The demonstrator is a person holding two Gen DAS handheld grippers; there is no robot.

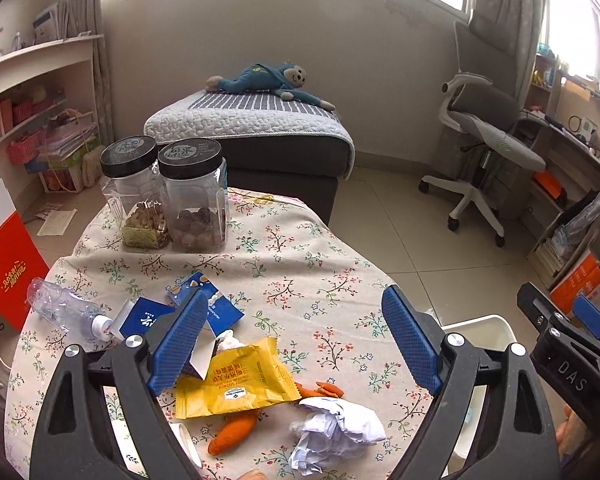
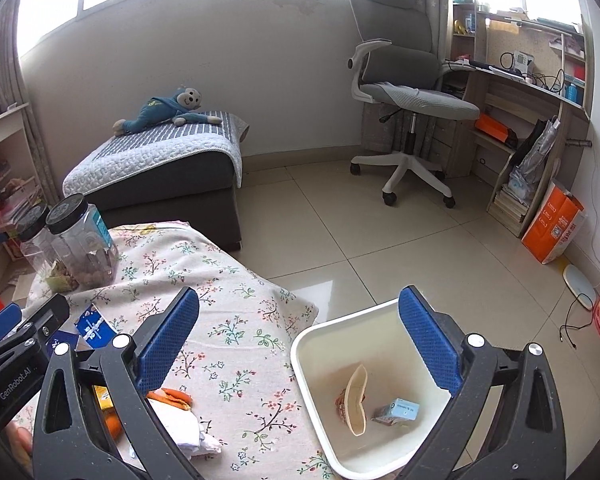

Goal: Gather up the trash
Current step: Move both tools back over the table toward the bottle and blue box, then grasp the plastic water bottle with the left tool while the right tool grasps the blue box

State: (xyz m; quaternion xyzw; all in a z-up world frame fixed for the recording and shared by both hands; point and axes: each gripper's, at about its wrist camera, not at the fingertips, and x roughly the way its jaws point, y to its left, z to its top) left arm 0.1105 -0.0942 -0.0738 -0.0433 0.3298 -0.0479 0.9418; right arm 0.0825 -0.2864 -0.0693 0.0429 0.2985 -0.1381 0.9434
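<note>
Trash lies on the floral tablecloth (image 1: 300,256): a yellow snack wrapper (image 1: 236,384), crumpled white paper (image 1: 336,432), orange peels (image 1: 234,432), blue cartons (image 1: 208,300) and a crushed plastic bottle (image 1: 66,312). My left gripper (image 1: 296,340) is open above the wrapper and holds nothing. My right gripper (image 2: 300,344) is open and empty over the near rim of the white bin (image 2: 320,332). The bin holds a paper cup (image 2: 358,396) and a small blue carton (image 2: 398,410). The white paper also shows in the right wrist view (image 2: 180,424).
Two black-lidded jars (image 1: 164,192) stand at the table's far left. A sofa with a plush monkey (image 1: 268,80) is behind. An office chair (image 2: 404,100) and a desk (image 2: 532,92) stand on the tiled floor at right. The bin sits beside the table's right edge.
</note>
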